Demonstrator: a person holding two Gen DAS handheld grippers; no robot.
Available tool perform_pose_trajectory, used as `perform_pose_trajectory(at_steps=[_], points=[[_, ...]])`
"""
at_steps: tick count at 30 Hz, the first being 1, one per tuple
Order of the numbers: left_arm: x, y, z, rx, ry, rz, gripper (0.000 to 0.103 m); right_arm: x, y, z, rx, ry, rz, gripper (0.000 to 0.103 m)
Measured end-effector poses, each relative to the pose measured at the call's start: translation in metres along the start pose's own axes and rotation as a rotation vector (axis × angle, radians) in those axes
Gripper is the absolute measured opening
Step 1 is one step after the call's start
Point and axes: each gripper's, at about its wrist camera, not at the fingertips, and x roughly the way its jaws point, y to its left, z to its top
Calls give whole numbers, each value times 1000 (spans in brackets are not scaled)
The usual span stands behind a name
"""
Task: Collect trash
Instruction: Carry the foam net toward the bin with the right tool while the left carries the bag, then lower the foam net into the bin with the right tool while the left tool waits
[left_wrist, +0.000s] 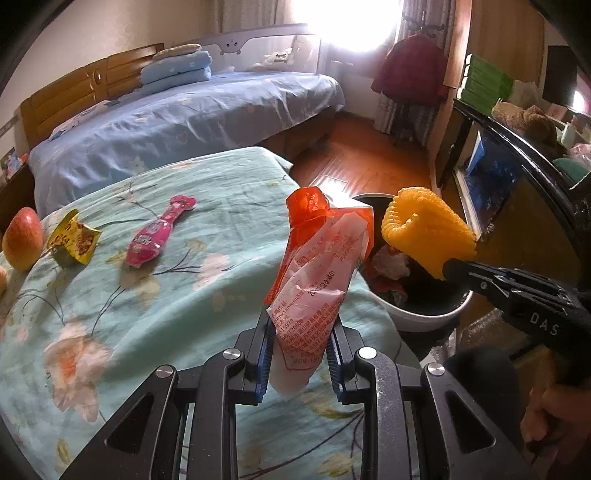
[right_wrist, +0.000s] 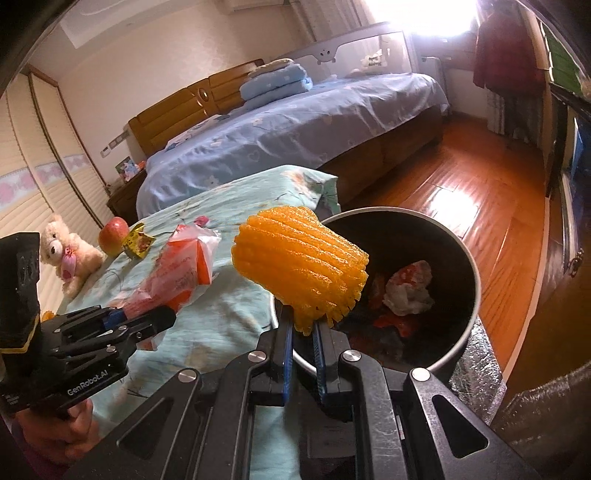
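The lower part of the orange and white wrapper (left_wrist: 314, 280) is hidden between the fingers of the left gripper (left_wrist: 300, 363). Its printed text is too small to read (only some digits show). The trash bin (right_wrist: 471, 266) is partly covered by the yellow foam net (right_wrist: 301, 264), and its bottom is too dark to tell. The apple (left_wrist: 21, 243) is cut off by the left wrist picture's edge.

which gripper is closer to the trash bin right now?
Right. The right gripper holds the yellow foam net at the trash bin rim. The left gripper holds the orange wrapper over the bed cover, beside the bin.
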Motion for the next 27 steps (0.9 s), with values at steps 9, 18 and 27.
perform_pose_trajectory(at_steps=[9,18,27], points=[[7,-14,7,23,5,-10,25,0,-10,0,14,1,-24,10],[16,-22,14,39,12,-14,25,1,-21,0,30,4,-42,10],[25,-34,21,55,19,-20,25,2,-31,1,38,9,-68,10]])
